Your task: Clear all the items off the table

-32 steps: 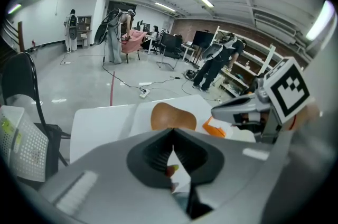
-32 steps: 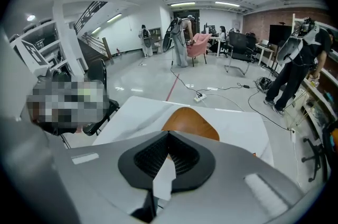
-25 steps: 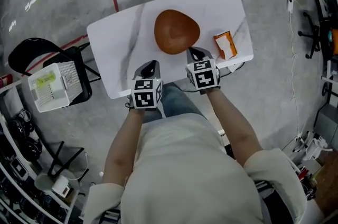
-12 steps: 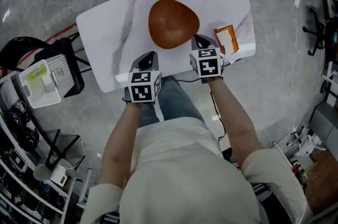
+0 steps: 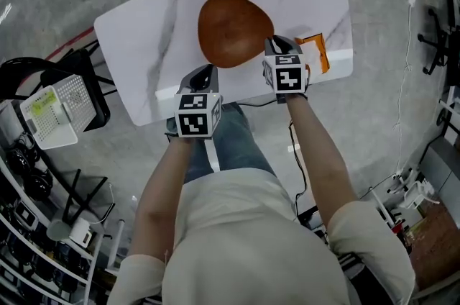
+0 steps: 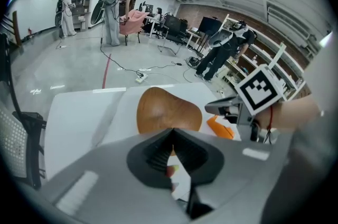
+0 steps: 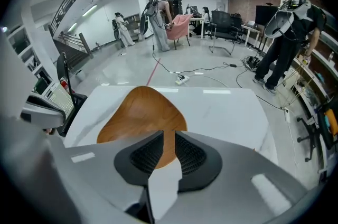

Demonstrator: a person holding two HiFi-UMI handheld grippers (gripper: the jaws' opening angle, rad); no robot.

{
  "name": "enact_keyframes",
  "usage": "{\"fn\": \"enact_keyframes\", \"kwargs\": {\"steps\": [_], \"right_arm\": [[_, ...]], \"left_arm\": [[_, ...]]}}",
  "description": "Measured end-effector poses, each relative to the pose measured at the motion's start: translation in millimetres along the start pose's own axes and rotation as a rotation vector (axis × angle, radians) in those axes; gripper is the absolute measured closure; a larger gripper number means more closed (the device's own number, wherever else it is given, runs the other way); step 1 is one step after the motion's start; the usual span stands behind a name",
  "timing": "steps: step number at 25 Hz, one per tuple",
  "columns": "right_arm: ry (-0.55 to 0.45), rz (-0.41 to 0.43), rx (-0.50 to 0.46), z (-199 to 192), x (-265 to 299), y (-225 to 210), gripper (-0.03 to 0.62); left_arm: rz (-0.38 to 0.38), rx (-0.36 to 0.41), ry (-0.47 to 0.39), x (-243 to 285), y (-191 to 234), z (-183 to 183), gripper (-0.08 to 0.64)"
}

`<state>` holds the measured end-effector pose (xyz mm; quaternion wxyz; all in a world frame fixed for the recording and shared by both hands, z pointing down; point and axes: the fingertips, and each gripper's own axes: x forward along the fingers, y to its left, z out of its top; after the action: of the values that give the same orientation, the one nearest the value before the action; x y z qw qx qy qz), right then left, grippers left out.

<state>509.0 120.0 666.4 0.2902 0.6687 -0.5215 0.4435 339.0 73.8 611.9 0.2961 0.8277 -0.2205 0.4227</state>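
Lower now: my left gripper [image 5: 205,71] has its jaws together, my right gripper [image 5: 277,44] has just parted its jaws, empty. Nothing is cleared yet: the wooden plate [image 5: 233,30] ahead and the orange packet [image 5: 318,53] to their right are still on the table [image 5: 140,37].

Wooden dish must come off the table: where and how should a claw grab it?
Probably the near rim, from the person's side: the wooden dish lies flat, shallow, too broad to span, its thin edge facing the right claw, whose empty jaws have just been opening.
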Motion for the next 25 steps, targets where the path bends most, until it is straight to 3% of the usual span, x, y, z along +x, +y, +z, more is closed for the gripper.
{"fn": "enact_keyframes", "kwargs": {"steps": [6, 25], "right_arm": [[0.040, -0.020, 0.028, -3.7, 28.0, -17.2, 0.471], [0.117, 0.007, 0.055, -20.9, 99.6, -29.3, 0.460]], "left_arm": [[-0.001, -0.013, 0.016, 12.8, 4.4, 2.1, 0.551], [0.006, -0.044, 0.066, 47.8, 21.1, -18.7, 0.551]]}}
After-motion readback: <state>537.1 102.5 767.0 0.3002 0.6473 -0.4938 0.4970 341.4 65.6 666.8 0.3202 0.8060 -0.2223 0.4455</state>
